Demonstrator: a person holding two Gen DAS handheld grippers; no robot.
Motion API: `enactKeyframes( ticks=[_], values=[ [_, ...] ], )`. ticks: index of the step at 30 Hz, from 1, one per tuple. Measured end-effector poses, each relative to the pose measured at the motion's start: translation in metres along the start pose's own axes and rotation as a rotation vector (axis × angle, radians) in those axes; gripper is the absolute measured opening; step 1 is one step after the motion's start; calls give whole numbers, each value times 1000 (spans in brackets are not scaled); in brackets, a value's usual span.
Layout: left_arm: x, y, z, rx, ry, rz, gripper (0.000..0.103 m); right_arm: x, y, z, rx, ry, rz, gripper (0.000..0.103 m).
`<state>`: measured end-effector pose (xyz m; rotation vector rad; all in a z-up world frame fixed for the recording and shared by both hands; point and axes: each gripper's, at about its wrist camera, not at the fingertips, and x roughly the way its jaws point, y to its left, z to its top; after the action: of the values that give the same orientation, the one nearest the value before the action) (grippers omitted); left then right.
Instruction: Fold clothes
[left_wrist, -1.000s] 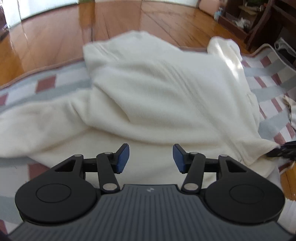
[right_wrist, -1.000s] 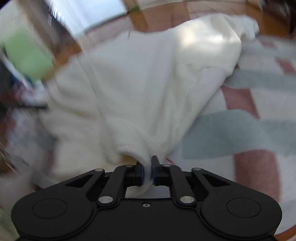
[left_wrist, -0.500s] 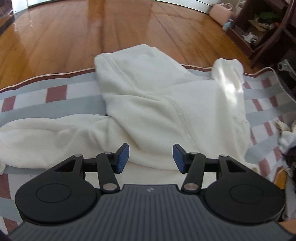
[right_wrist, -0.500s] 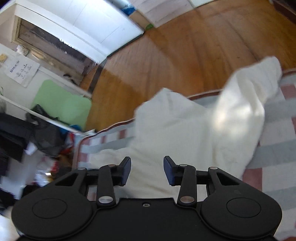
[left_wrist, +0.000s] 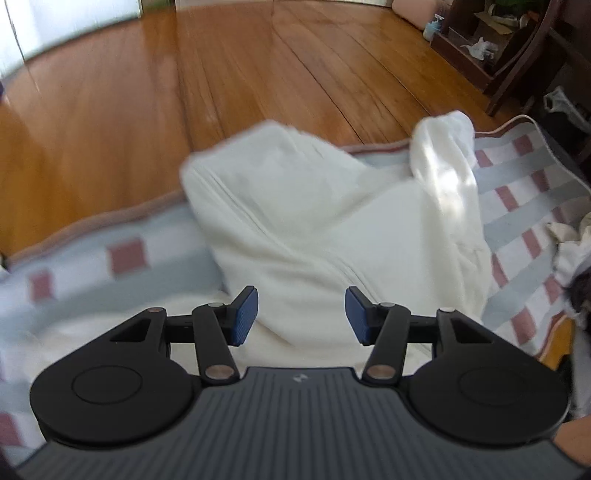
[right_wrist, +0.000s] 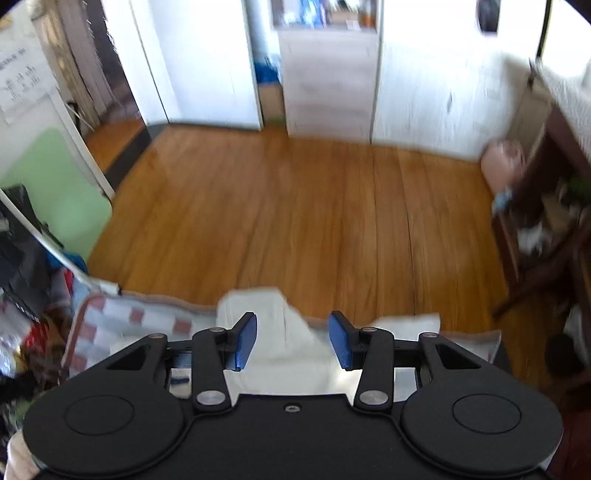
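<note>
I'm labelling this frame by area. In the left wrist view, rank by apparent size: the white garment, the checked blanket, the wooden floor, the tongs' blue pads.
1. wooden floor and white garment: similar spread, unsure, since the garment lies nearer the camera.
2. checked blanket, partly covered.
3. blue pads, smallest.

a striped rug (left_wrist: 517, 206) with grey bands and red squares lies on a glossy wooden floor (right_wrist: 295, 221). dark wooden shelving (left_wrist: 509, 40) stands at the right. white doors (right_wrist: 214, 59) and a pale green panel (right_wrist: 48, 173) line the far side.
</note>
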<state>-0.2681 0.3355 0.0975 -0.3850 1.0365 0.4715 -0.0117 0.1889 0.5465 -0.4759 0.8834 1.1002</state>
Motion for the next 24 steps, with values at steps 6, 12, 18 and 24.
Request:
enactKeyframes(
  ticks=[6, 12, 18, 24],
  values=[
    [29, 29, 18, -67, -107, 36, 70, 64, 14, 3, -121, -72, 174, 70],
    [118, 82, 15, -191, -111, -45, 66, 282, 3, -85, -185, -23, 359, 70],
    [183, 128, 0, -296, -156, -190, 33, 461, 18, -182, -333, -154, 300, 69],
    [209, 174, -12, -490, -222, -221, 26, 590, 6, -204, -261, 17, 145, 70]
  ],
)
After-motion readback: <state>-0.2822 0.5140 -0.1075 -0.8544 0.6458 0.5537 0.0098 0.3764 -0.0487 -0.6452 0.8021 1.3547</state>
